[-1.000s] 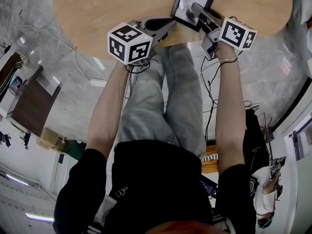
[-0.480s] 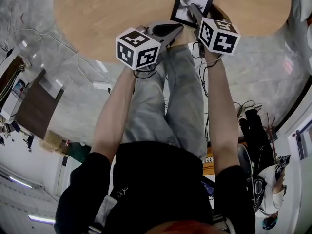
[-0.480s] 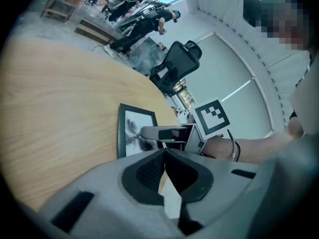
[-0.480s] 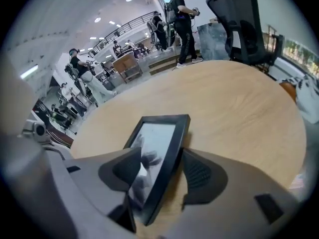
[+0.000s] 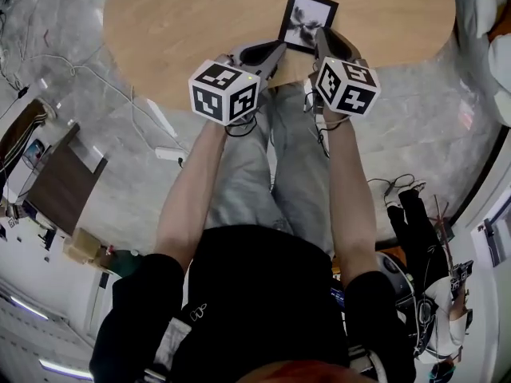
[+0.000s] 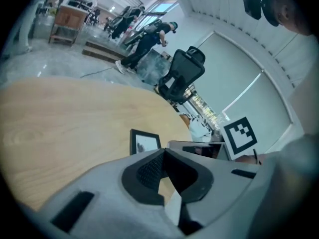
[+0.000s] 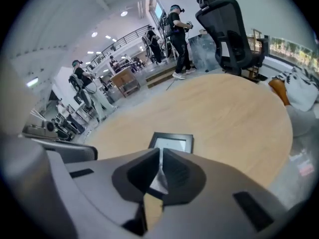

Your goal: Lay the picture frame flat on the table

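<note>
The picture frame is seen lying face up on the wooden table, close to the near edge, and it appears to rest flat on the tabletop, with no part visibly propped up. It is gripped by neither tool. The left gripper is held just beside the frame's near left corner, its jaws pressed together on nothing. The right gripper is held over the frame's near right corner, its jaws likewise brought together and empty; whether the tips touch the frame cannot be told. The laying down is therefore judged to be done. At most, the grippers remain to be drawn clear of the frame.
</note>
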Available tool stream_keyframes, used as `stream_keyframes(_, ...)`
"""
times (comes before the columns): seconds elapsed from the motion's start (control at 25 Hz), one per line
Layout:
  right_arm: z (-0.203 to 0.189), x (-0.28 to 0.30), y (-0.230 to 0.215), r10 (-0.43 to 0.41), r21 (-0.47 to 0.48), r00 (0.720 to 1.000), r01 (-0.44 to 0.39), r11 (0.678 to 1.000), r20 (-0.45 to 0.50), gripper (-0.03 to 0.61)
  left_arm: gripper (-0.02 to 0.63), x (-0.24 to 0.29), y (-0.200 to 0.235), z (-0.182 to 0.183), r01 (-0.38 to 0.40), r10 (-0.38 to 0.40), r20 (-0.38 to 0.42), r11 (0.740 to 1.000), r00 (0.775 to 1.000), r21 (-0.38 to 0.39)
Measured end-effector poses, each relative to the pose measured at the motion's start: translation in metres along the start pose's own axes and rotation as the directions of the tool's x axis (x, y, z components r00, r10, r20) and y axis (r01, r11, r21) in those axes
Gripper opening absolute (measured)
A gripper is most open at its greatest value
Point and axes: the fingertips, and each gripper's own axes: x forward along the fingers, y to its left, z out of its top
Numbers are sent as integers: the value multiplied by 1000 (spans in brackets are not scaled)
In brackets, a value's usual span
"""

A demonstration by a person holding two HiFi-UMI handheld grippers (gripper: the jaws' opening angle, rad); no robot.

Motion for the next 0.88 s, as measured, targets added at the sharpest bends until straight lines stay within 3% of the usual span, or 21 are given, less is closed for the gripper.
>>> stream_keyframes(0.2,59,-72,36,94,10,989,-96,995,115,15,8,-44,-49,72,-104,96,110,992,989,65)
stream_keyframes(0.36,135,-138,62,125,5,957,-131,991,260,12,8,-85,-97,139,-169,141,246,981,959,94)
stream_keyframes(0.6,235,-237,100,149,-89,885,-122,989,440,12,8,-154,-176,229,-253,159,448,954,880,158)
stream_keyframes(0.76,278,-308,119,171,-110,818,-133,985,550,12,9,-200,-226,266,-302,162,552,937,818,173)
stream_keyframes(0.88,304,-359,138,192,-181,768,-101,978,611,12,8,-227,-262,284,-314,137,613,930,778,190)
